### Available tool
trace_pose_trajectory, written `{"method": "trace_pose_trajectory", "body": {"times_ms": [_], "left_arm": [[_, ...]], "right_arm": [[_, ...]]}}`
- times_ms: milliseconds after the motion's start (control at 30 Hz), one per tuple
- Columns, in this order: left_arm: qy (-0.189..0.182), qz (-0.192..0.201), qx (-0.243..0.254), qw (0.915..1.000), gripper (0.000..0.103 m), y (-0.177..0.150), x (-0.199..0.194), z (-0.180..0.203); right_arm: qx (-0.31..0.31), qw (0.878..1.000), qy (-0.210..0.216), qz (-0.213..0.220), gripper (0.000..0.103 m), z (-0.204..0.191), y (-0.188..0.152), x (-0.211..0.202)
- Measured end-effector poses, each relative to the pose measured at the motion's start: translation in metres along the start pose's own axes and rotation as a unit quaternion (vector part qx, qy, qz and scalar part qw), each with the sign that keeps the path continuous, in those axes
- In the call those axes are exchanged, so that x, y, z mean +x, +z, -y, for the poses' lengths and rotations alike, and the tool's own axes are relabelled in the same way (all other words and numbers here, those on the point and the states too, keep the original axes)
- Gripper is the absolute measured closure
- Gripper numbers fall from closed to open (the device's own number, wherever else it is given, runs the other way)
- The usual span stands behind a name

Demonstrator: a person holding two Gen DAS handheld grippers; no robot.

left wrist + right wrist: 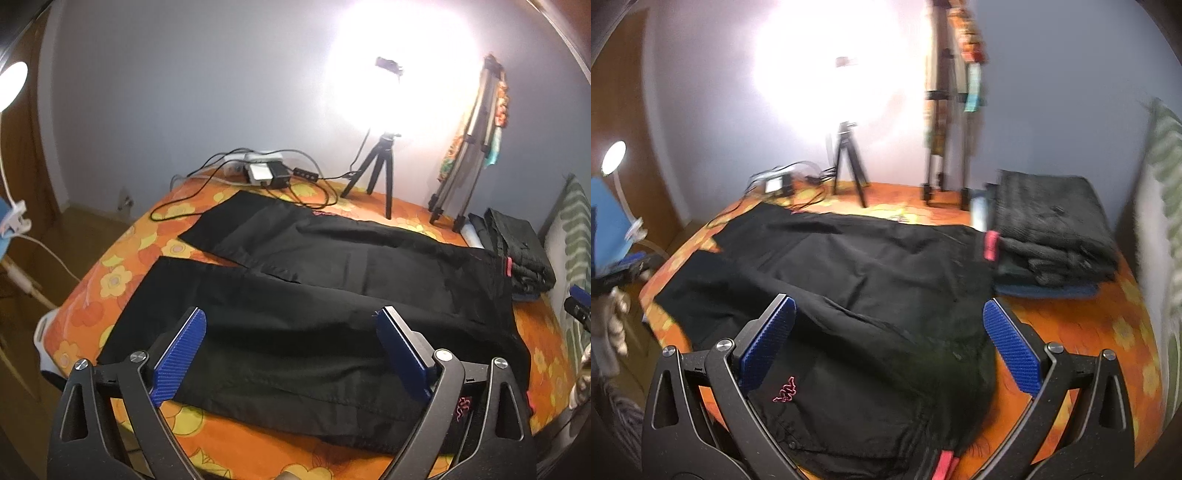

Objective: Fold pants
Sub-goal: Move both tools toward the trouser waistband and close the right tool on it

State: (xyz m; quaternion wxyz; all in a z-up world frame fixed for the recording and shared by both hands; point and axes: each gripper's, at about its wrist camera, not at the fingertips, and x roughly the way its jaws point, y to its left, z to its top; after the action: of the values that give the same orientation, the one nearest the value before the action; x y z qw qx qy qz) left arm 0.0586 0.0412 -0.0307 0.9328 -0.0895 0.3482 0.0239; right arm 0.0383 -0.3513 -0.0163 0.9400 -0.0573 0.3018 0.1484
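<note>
The black pants (pixel 314 295) lie flat, unfolded, on the bed (pixel 122 273); left gripper (pixel 291 350) and right gripper (pixel 890 343) hover open, holding nothing.

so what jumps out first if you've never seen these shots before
A blazing lamp washes out the far wall, above a small black tripod. Below it, black pants lie spread flat across an orange flowered bedspread, legs apart. The open left gripper and right gripper frame the near cloth; a dark folded stack sits at the right.
</note>
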Motion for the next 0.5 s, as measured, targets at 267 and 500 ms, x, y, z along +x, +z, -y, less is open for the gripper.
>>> {"method": "trace_pose_trajectory", "body": {"times_ms": [267, 500], "left_arm": [[0.004, -0.040, 0.002, 0.9992, 0.017, 0.017, 0.041, 0.000], [0.002, -0.044, -0.025, 0.9987, 0.019, 0.054, 0.085, -0.006]], "right_arm": [[-0.079, 0.996, 0.032, -0.007, 0.000, 0.013, 0.023, 0.060], [-0.109, 0.992, 0.024, -0.049, 0.000, 0.031, 0.052, 0.141]]}}
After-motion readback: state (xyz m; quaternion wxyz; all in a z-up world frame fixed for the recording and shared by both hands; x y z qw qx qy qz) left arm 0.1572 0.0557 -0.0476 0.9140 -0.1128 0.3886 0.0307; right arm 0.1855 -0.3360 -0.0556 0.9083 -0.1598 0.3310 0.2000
